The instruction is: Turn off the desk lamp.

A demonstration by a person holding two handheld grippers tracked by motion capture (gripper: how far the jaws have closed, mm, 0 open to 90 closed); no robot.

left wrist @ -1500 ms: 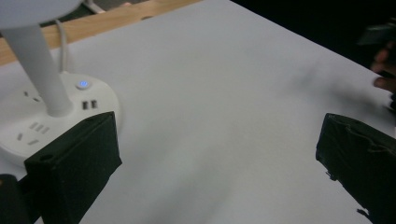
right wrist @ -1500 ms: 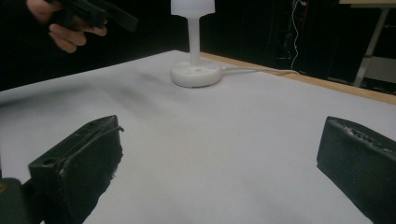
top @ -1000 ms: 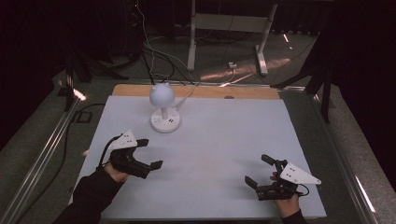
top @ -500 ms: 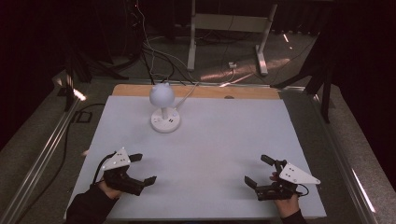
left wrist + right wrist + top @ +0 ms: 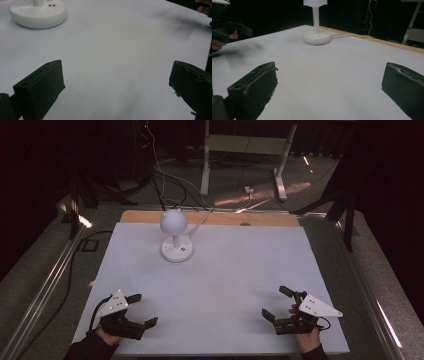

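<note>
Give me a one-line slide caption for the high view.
Two open hand-held grippers, left and right, rest near the front edge of a white table, with a small white lamp standing far back.

A lamp (image 5: 175, 236) stands on the counter (image 5: 240, 270) at its far side, left of centre. The left tool (image 5: 141, 310) sits at the near left corner, the right tool (image 5: 276, 303) at the near right, well apart.

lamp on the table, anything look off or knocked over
Nothing stands out. The lamp stands upright on its round base near the table's far edge, its cord trailing off the back. Both tools, left and right, are open and apart from it.
</note>
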